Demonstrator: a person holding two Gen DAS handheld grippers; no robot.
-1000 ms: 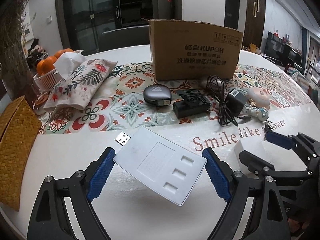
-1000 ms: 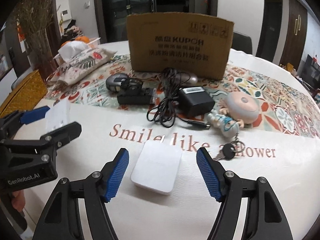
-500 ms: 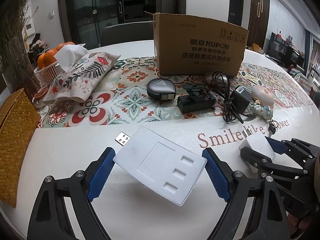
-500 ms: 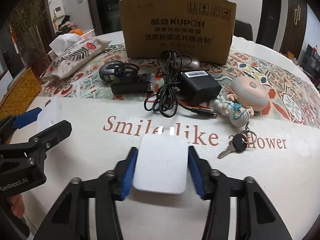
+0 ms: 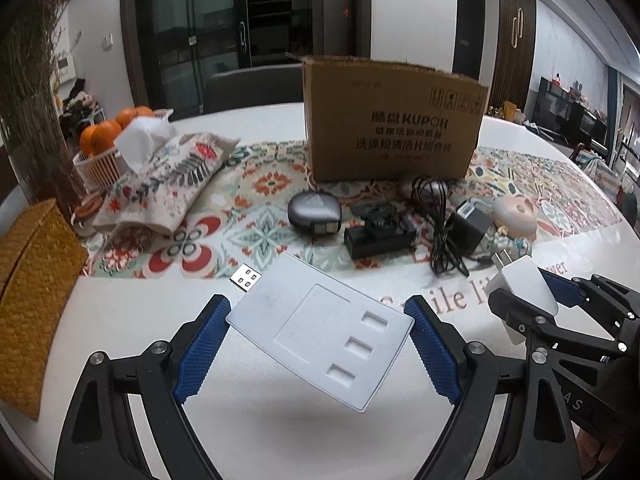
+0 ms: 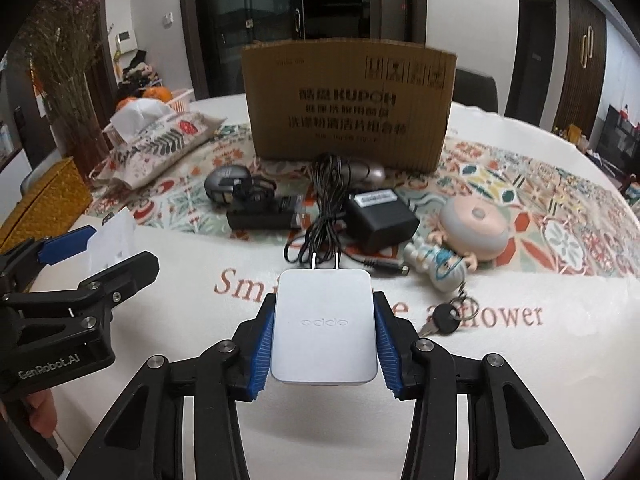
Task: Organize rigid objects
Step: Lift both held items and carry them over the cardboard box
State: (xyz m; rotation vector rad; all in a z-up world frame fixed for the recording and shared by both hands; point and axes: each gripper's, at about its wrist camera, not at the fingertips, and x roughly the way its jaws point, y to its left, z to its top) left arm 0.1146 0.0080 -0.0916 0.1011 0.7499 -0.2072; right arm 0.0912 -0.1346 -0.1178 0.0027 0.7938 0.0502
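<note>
Right gripper (image 6: 324, 328) having just been closing on the white charger (image 6: 325, 326), blue pads now clamping its two long sides, prongs pointing far toward the box, body seeming raised just off the white table (image 6: 520, 380). Meaning, by judgement, pickup done and carrying to the cardboard box (image 6: 348, 100) coming next. Left gripper (image 5: 316, 344) holding the flat white card reader (image 5: 320, 330) across its corners, tilted, USB plug (image 5: 245, 277) sticking out far-left, jaws standing wide around it.

Lying between grippers and box: black adapter (image 6: 380, 218) with its coiled cable (image 6: 320, 204), black clip device (image 6: 264, 212), grey oval case (image 6: 224, 184), big-headed figurine (image 6: 460, 240) with key (image 6: 442, 318) just right of the charger. Standing in the way, likely: the box's tall near wall, needing clearing from above; cable loops lying right under that path. Far left: tissue pouch (image 5: 160, 172), basket of oranges (image 5: 104, 148).
</note>
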